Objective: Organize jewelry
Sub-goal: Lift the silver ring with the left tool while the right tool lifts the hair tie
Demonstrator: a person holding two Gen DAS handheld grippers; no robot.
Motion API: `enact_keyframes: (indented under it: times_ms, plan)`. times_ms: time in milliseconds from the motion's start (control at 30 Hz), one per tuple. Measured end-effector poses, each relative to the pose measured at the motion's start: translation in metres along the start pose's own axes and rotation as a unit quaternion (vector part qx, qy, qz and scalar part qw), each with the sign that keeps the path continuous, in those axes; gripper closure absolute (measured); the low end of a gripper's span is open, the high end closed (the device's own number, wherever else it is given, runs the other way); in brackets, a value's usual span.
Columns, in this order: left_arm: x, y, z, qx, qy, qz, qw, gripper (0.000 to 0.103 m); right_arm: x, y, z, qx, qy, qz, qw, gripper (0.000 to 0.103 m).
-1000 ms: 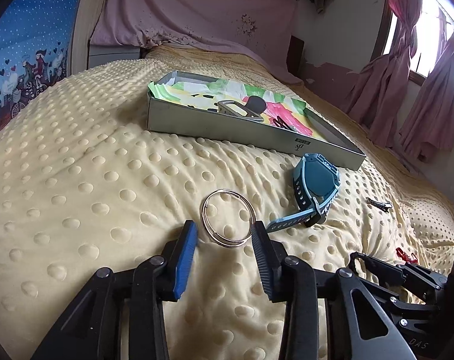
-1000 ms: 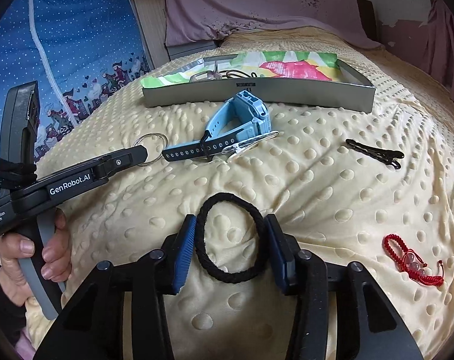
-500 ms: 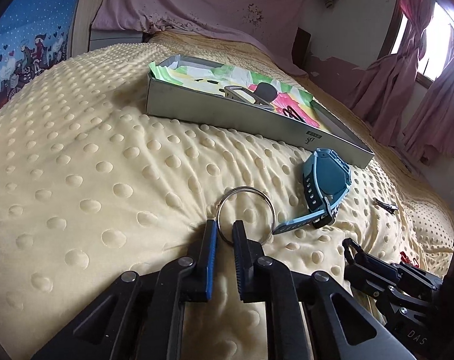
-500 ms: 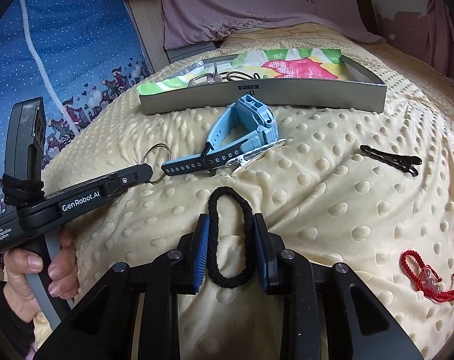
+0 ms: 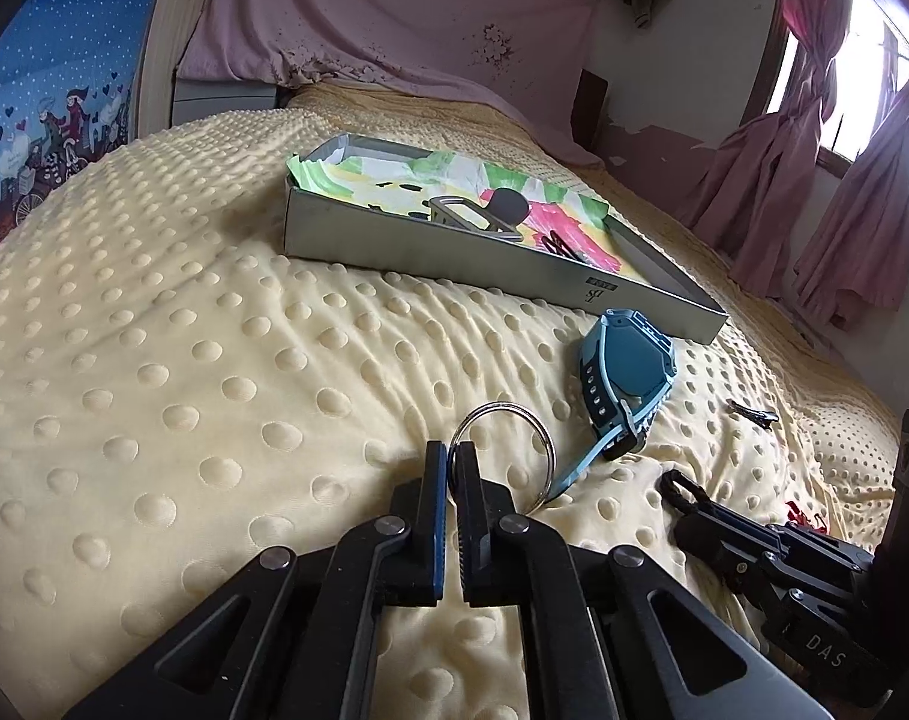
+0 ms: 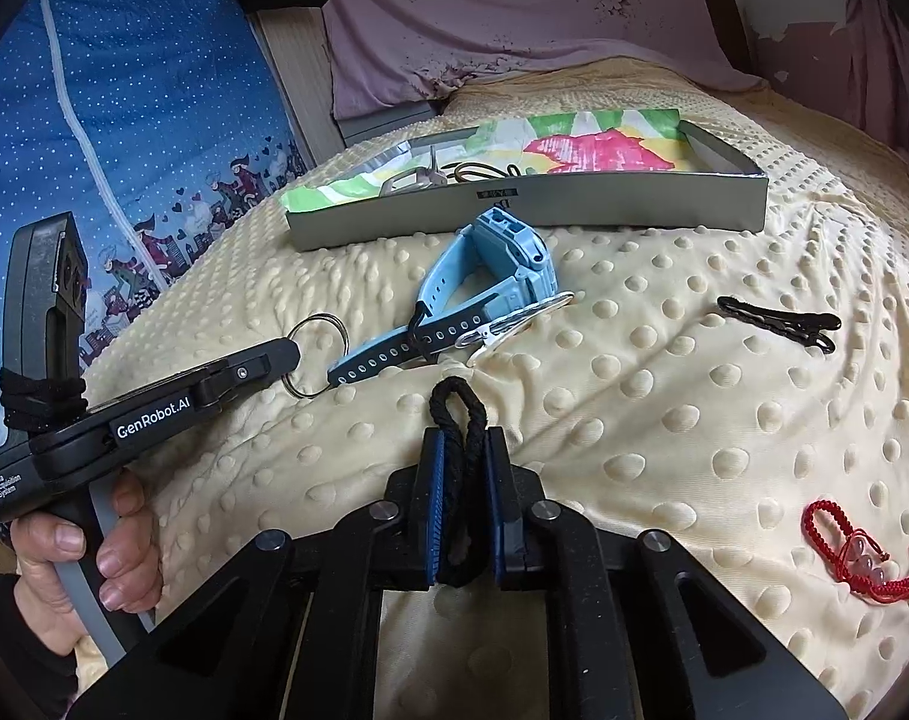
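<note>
Key ring [image 5: 505, 450] pinched by left claw [image 5: 452, 468], hair tie [image 6: 459, 450] by right claw [image 6: 463, 468], dotted yellow blanket [image 5: 154, 360], pink curtains [image 5: 826, 192].

Both grippers are matte black plastic with round silver pivot screws on the linkage arms and 2 fingers each, lined with ribbed blue pads [image 6: 435, 498]. The left gripper [image 6: 292, 354] has white "GenRobot.AI" lettering on the side, a grey trigger, and black cord wound round its upright handle. The right gripper [image 5: 673, 486] shows "DAS" on its body
</note>
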State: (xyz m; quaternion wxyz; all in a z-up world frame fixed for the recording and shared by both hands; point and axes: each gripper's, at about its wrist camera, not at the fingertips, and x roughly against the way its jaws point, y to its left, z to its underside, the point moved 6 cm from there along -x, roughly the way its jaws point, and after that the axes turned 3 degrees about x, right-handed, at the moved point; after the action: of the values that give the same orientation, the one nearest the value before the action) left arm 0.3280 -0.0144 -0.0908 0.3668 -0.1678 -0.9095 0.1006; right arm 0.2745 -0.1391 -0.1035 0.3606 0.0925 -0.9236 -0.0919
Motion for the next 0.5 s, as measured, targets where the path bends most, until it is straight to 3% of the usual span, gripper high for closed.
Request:
enact_keyframes:
  times_ms: [500]
  plan:
    - [0.044,-0.019,-0.005,-0.030,-0.052,0.013,0.9981,0.100,0.029,-0.002,-0.006,-0.003,-0.071,-0.018,0.997,0.093]
